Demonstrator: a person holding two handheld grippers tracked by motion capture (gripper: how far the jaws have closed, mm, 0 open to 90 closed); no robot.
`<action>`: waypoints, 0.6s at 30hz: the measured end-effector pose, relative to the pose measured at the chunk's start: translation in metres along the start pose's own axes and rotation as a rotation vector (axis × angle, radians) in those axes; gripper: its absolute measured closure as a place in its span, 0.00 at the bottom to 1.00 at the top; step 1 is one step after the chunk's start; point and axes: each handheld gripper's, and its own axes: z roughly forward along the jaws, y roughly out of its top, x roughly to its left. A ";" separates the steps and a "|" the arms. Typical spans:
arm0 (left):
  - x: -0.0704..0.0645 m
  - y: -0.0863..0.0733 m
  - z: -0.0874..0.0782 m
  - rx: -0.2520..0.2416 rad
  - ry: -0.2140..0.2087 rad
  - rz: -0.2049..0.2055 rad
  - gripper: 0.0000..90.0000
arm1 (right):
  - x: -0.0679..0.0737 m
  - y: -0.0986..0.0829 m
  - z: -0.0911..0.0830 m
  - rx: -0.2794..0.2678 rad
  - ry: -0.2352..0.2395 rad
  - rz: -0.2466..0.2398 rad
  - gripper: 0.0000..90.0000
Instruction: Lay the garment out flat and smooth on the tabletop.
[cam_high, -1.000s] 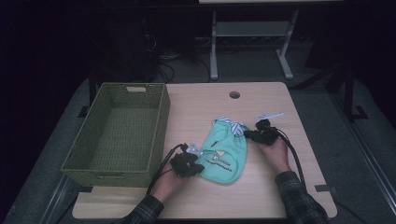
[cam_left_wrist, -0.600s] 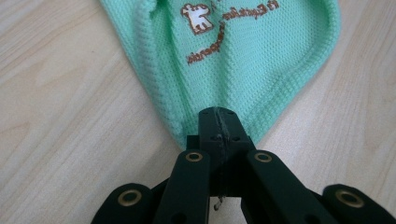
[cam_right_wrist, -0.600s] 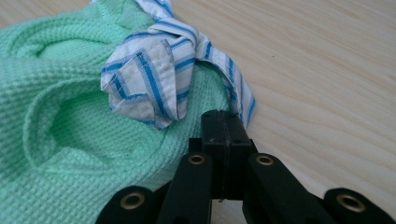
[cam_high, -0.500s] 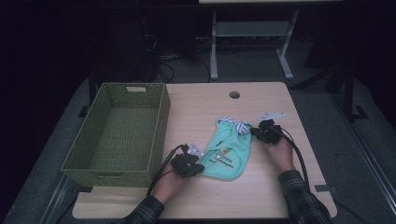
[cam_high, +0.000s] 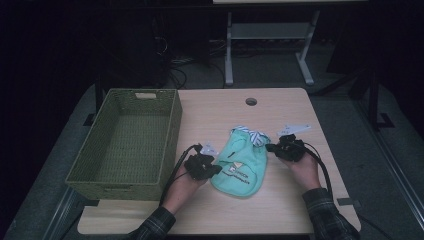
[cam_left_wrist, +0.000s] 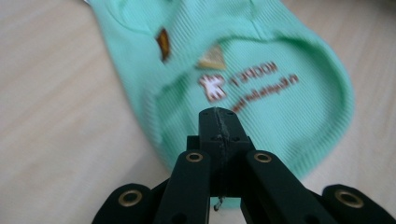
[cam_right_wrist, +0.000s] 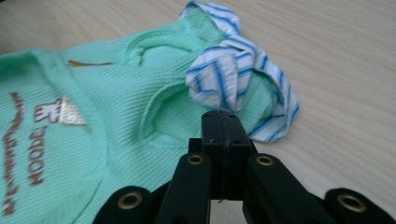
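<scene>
Mint-green garment (cam_high: 240, 165) lay flat on the tabletop (cam_high: 280, 210), toward the near edge and a little right of centre, its printed chest facing up. Its blue-and-white striped collar (cam_high: 252, 135) pointed toward the far edge; the rounded hem pointed toward the near edge. In the right gripper view the collar (cam_right_wrist: 238, 79) appeared folded over on itself, resting on the green knit.

Left gripper (cam_high: 216, 169) rested at the garment's left edge, held by the person's left hand (cam_high: 182, 185). In the left gripper view its jaws were pressed together, their tip over the green fabric (cam_left_wrist: 280, 107) just below the brown lettering; whether any cloth was caught between them could not be told.

Right gripper (cam_high: 272, 147) sat at the garment's right edge, beside the collar, held by the right hand (cam_high: 305, 170). In the right gripper view its jaws were likewise pressed together, their tip just short of the striped collar; a pinch on the fabric could not be confirmed.

Green woven basket (cam_high: 170, 135) stood along the tabletop's left edge, its near right corner near the left gripper. A round cable hole (cam_high: 251, 101) lay near the far edge. Plaid sleeves (cam_high: 327, 215) entered from the near edge.
</scene>
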 end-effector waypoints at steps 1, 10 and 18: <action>0.003 0.004 0.000 -0.005 0.006 -0.001 1.00 | 0.001 -0.001 -0.002 0.002 0.008 -0.002 1.00; 0.031 0.025 0.021 -0.020 0.043 0.005 1.00 | 0.024 -0.010 -0.008 0.030 0.067 -0.036 1.00; 0.043 0.027 0.050 0.031 0.050 0.012 0.99 | 0.038 -0.022 0.001 0.105 0.059 -0.054 1.00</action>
